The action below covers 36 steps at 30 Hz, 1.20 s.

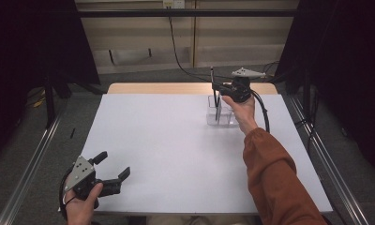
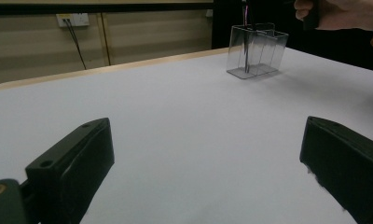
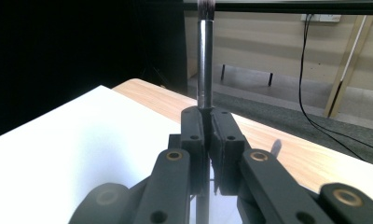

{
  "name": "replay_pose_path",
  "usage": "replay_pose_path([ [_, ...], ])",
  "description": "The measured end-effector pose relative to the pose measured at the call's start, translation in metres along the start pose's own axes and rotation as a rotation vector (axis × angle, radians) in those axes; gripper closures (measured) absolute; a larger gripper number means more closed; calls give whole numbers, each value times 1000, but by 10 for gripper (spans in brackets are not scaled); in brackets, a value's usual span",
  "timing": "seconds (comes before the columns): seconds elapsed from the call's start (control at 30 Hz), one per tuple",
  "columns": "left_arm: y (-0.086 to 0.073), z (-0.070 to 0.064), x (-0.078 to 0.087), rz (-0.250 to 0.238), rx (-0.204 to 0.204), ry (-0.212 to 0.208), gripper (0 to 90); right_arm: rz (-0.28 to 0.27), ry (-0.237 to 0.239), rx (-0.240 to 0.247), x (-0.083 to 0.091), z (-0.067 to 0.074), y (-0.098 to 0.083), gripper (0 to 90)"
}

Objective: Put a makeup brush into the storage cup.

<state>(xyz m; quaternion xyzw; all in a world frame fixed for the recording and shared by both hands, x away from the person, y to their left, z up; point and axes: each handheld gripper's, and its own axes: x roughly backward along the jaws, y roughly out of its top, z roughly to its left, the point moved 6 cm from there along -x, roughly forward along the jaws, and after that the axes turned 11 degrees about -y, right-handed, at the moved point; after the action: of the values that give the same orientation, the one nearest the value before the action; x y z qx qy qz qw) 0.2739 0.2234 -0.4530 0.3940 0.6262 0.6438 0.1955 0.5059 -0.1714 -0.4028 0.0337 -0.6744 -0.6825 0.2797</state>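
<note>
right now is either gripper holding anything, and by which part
The right gripper grips a thin brush by its handle, bristles up. The left gripper holds nothing.

The right gripper (image 1: pixel 217 87) holds a brush (image 1: pixel 214 93) upright in a clear organizer (image 1: pixel 221 116); the left gripper (image 1: pixel 114 167) rests, jaws apart.

Recording booth in a lab

A white counter (image 1: pixel 176 154) was flanked by black curtains (image 1: pixel 31 42) and metal floor rails (image 1: pixel 31 164); a wall socket (image 2: pixel 72 19) with trailing cables was seen behind.

Slim dark brush (image 1: pixel 216 93) upright in clear compartmented holder (image 1: pixel 221 116), far table side
</note>
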Motion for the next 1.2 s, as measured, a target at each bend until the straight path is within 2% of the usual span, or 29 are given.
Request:
replay_pose_path([
  [0.5, 0, 0, 0, 1, -2, 1, 28, 17, 7, 4, -3, 6, -13, 849],
  [0.63, 0, 0, 0, 2, -5, 1, 28, 27, -7, -13, -5, 2, -21, 849],
  [0.93, 0, 0, 0, 2, -5, -1, 28, 40, -9, -18, -4, -1, -31, 849],
  [1.2, 0, 0, -1, 2, -5, -3, 28, 42, -10, -28, -3, -3, -35, 847],
])
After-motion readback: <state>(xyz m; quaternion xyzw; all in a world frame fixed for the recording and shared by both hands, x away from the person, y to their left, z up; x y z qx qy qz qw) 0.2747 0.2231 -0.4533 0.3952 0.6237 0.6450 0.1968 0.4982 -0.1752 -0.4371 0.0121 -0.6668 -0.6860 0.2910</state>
